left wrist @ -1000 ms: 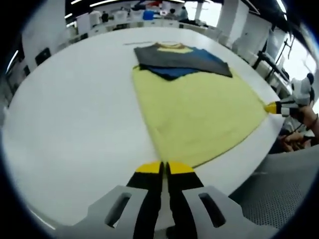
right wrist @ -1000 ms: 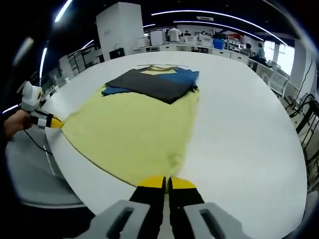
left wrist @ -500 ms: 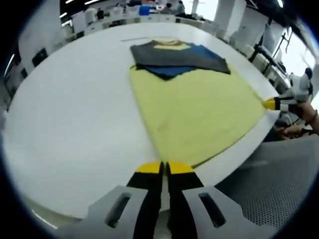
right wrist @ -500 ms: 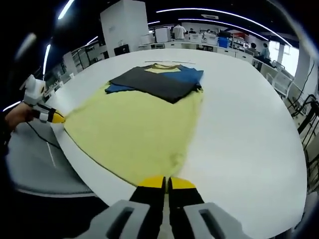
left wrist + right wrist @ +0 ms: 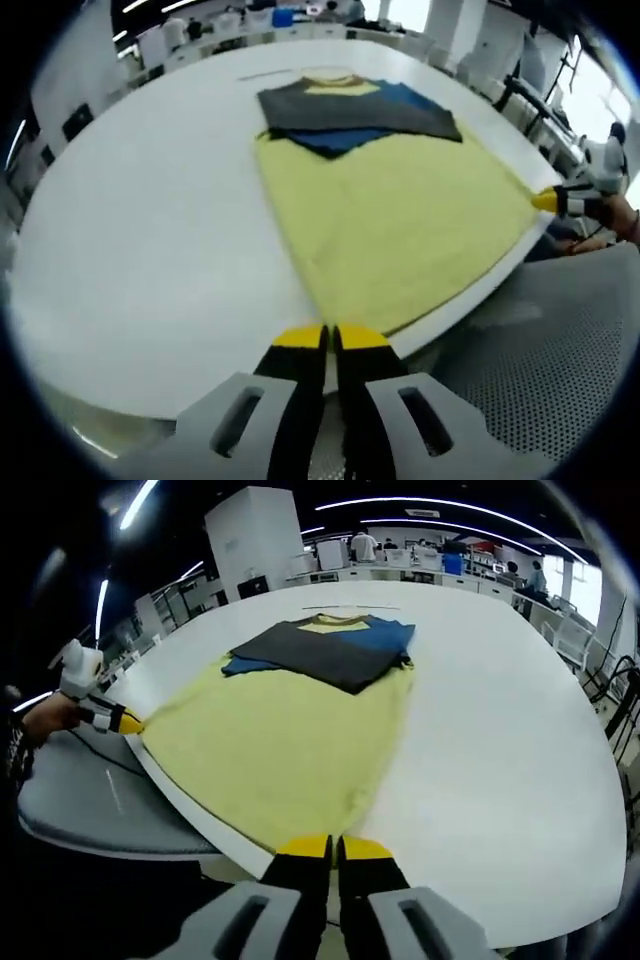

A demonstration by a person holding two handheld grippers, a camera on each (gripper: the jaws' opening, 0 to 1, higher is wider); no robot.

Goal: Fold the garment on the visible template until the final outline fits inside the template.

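**Shirt stretched by its hem, body fold not yet made**

A large open workroom with ceiling strip lights, desks and a few people far off surrounds a broad white round surface (image 5: 150, 250). On it lies the garment, a yellow shirt (image 5: 400, 220), spread flat with its lower part reaching the near edge of the surface. Its far end, up by the collar, is covered by dark grey and blue panels (image 5: 320, 650) (probably the sleeves already folded in, though that is a judgement).

The left gripper (image 5: 330, 338) has its fingers pressed together on one hem corner of the shirt, and the right gripper (image 5: 335, 848) is clamped likewise on the other corner; each also appears at the edge of the other's view, with the hem taut between them.

So the early folds look done. Left, as I judge it, is bringing the hem up toward the collar so the outline shrinks. I cannot make out any template outline on the surface.

No containers are in view.
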